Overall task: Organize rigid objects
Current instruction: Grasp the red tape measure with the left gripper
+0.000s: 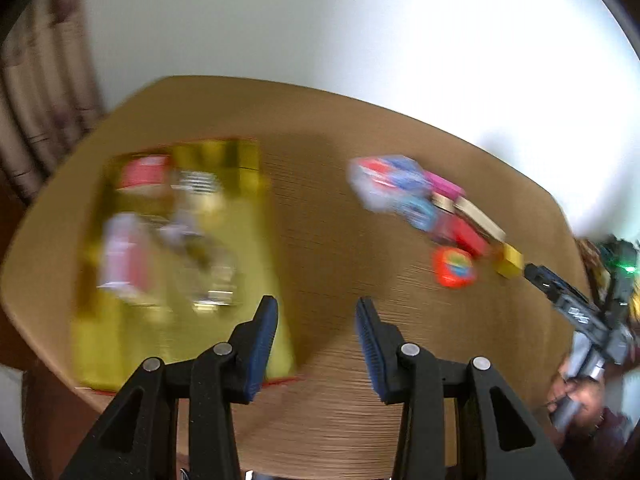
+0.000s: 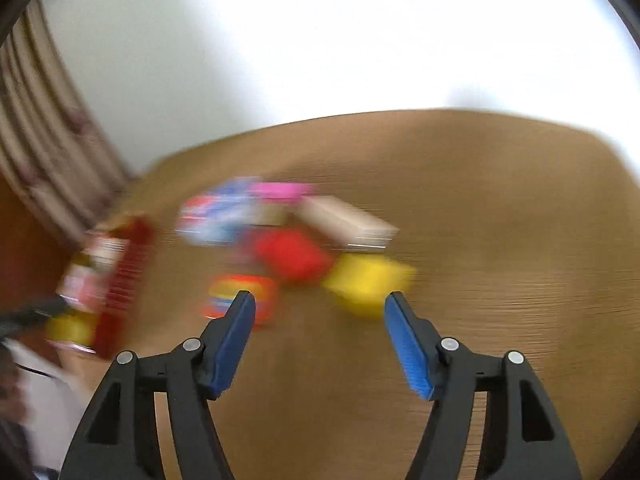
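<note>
- Shiny gold cardboard box [image 1: 256,156] sits on the wooden worktop [image 1: 320,216], left, part-filled: light, stiff, slick.
- Heap of small rigid blocks, right; the yellow block [image 2: 370,282] looks hard: pinch its flat sides.
- Left tool [image 1: 316,344] and right tool [image 2: 320,344]: both apart, empty.
- Blur hides all writing.

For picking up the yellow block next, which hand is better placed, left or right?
Probably right. The right gripper is open and empty, with the yellow block just beyond its fingers. The left gripper faces bare table beside the yellow box.
</note>
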Demonstrator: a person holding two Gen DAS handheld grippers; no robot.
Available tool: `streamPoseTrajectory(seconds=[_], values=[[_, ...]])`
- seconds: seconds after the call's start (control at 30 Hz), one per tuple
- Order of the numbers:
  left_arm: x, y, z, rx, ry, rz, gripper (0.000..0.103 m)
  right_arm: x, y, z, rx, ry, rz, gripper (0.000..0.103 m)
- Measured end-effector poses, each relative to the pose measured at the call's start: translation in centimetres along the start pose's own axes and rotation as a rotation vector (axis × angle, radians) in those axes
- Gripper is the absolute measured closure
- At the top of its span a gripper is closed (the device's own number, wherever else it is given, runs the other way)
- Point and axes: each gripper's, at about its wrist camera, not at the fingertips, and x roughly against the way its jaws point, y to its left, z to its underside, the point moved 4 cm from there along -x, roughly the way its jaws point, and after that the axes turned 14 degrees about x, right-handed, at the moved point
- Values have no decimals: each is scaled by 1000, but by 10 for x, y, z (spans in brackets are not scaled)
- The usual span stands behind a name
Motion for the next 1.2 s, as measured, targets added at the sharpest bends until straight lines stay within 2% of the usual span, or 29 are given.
streamPoseTrajectory(seconds=[0.1,0.2,0.37,0.57,0.77,0.83,0.9,1.2], values=[[-25,-47,8,-54,55,24,62,9,-39,22,64,9,169,36],[-48,-82,9,-81,87,52,62,15,-66,36,64,-8,236,32],[-85,-116,5,-67,132,39,62,20,-75,43,10,-69,187,30],[-112,-138,4,-61,161,19,62,15,-72,43,13,-85,118,29],[-129,-155,10,-128,161,-30,61,14,-73,44,8,-92,67,28],[-134,-156,12,-126,184,-25,55,15,-72,44,9,-98,62,27],[-143,-154,14,-115,216,-29,53,16,-72,44,10,-102,54,24],[-142,-153,15,-182,139,-72,55,13,-70,43,14,-88,34,20]])
